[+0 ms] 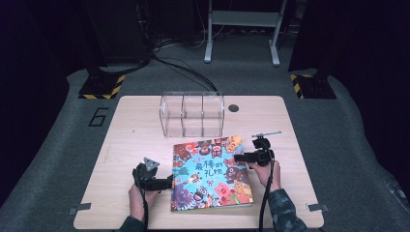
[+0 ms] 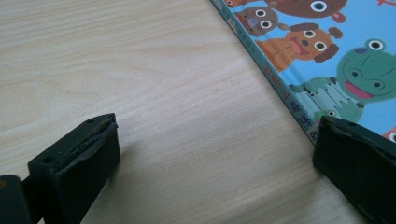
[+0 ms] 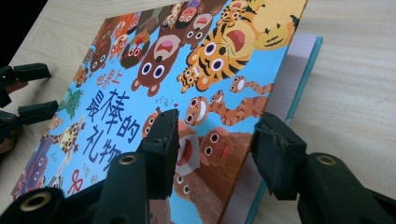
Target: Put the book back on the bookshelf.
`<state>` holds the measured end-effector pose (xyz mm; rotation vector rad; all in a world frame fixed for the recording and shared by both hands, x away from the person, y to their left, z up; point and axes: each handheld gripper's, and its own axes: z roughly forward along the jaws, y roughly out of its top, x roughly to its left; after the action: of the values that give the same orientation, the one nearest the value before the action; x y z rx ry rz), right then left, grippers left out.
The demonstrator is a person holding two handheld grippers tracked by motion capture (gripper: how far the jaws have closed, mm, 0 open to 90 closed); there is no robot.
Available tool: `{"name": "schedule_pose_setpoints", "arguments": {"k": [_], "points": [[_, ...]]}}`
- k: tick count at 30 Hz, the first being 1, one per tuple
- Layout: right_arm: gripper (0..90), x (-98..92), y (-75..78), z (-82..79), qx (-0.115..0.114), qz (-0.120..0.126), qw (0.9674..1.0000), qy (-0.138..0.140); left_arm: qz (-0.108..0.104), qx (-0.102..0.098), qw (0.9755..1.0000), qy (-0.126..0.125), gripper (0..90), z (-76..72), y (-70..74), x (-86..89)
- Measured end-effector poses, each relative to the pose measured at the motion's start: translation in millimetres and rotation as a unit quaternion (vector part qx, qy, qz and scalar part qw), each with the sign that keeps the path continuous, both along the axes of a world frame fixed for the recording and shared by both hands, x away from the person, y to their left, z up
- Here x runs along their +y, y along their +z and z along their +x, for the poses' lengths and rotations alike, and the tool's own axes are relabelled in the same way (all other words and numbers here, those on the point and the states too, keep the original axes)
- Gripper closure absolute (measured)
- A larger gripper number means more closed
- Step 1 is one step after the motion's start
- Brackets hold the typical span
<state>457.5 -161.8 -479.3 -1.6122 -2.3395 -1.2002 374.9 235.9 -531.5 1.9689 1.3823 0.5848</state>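
one picture book is lying flat on the pale wooden table, one clear plastic organiser with three compartments is standing just behind the book, and two black tongs are working at the book's sides. the book is a square hardback, its glossy blue cover crowded with cartoon animals, bears, tigers, a frog, around dark blue chinese lettering. the left gripper is sitting at the book's spine edge with its jaws spread wide over bare wood, one padded tip resting right against the spine and nothing being squeezed. the right gripper is reaching in over the book's opposite edge; in its own view the front cover is standing lifted off the pale endpaper, and the two blocky rubber jaws are straddling that raised cover edge, narrowed but with a gap showing, so whether they are pinching the cover cannot be told.
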Motion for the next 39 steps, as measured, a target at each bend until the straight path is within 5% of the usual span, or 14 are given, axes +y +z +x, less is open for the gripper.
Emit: {"name": "schedule_pose_setpoints", "arguments": {"k": [4, 10, 11, 21, 26, 39], "points": [[53.8, 2.3, 4.9, -1.4, 0.001, -0.005, 1.0000, -0.003, -0.002, -0.002, 1.0000, 0.001, 0.3, 0.1, -0.2, 0.4], [56.7, 2.6, 7.6, -4.4, -0.011, -0.009, 0.9999, -0.009, -0.040, 0.007, 0.9991, -0.015, 0.0, -0.6, 3.7, 6.4], [56.8, 3.1, 9.7, -5.3, -0.008, -0.008, 0.9999, -0.010, -0.054, -0.009, 0.9984, -0.013, 0.0, -4.3, 8.9, 5.0], [55.8, 5.6, 25.4, -6.6, -0.033, -0.006, 0.9994, 0.003, -0.068, 0.001, 0.9972, -0.033, 0.0, -2.0, 1.1, -2.6], [55.2, 6.3, 33.2, -3.4, -0.021, 0.009, 0.9997, 0.009, -0.070, 0.002, 0.9966, -0.043, 0.0, -0.3, 1.0, -1.1], [52.2, 18.8, 38.8, 16.5, -0.011, 0.002, 0.9996, 0.024, -0.075, 0.002, 0.9954, -0.060, 0.2, 0.3, 0.6, 0.1]]}}
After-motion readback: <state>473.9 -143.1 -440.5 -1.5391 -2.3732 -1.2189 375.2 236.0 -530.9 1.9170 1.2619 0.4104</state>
